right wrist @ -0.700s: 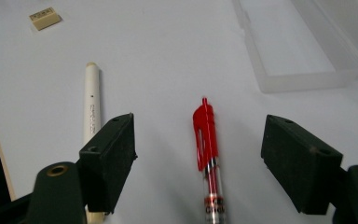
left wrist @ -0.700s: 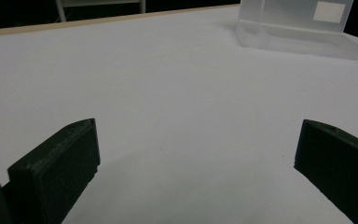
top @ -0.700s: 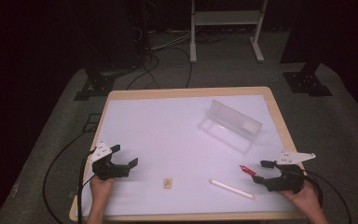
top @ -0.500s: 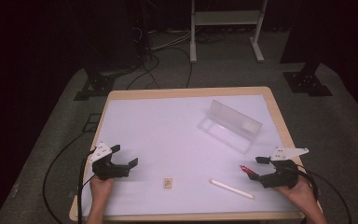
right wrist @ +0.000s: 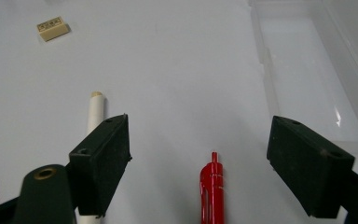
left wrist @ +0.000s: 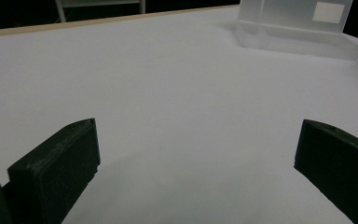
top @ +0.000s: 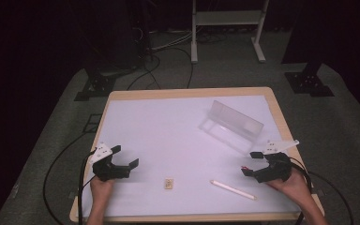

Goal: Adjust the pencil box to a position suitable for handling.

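Note:
A red pen [right wrist: 213, 186] lies on the white table top [top: 168, 136] between the wide-open jaws of my right gripper [right wrist: 199, 140], and neither pad touches it. From above, that right gripper [top: 250, 163] sits at the front right with the red pen's tip [top: 246, 168] at its jaws. A white pen [top: 233, 189] lies just in front of it; in the right gripper view the white pen [right wrist: 94, 112] runs behind one jaw. My left gripper [top: 125, 157] rests at the front left. The left gripper [left wrist: 198, 140] is open with nothing between its pads.
A clear plastic case [top: 236, 122] lies open at the back right, also seen as the clear case [right wrist: 307, 79] and the clear case [left wrist: 293, 23]. A small beige eraser [top: 169, 183] sits front centre. Cables trail off the table's sides.
My right gripper has slid a little to the left, so its open jaws now straddle the red pen. The left gripper, eraser, white pen and case have stayed put.

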Demonstrator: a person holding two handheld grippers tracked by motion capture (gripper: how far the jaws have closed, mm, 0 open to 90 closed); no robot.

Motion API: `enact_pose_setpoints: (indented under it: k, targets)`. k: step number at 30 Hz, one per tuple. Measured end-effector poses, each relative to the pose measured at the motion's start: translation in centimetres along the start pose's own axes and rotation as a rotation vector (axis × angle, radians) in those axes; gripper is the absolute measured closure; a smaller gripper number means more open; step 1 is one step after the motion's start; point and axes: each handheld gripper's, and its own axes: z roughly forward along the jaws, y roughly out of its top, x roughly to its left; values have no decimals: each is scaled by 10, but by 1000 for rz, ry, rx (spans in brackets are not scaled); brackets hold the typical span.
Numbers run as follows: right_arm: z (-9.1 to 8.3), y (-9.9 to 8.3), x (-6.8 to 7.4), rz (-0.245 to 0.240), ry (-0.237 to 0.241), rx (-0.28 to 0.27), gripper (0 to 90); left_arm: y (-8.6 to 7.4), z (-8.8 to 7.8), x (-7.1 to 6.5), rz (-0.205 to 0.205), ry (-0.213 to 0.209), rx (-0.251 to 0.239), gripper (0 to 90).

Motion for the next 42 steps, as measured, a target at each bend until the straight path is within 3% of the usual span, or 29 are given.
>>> enact_pose_setpoints:
  k: [16, 26, 42]
  targets:
    - [9, 29, -8, -42, 4, 34, 200, 0, -1, -1, 3, 5, -8, 0]
    - [11, 51, -13, -63, -8, 26, 203, 0, -1, -1, 7, 4, -6, 0]
    - [42, 83, -20, -109, -12, 109, 220, 0, -1, 0, 3, -5, -8, 0]
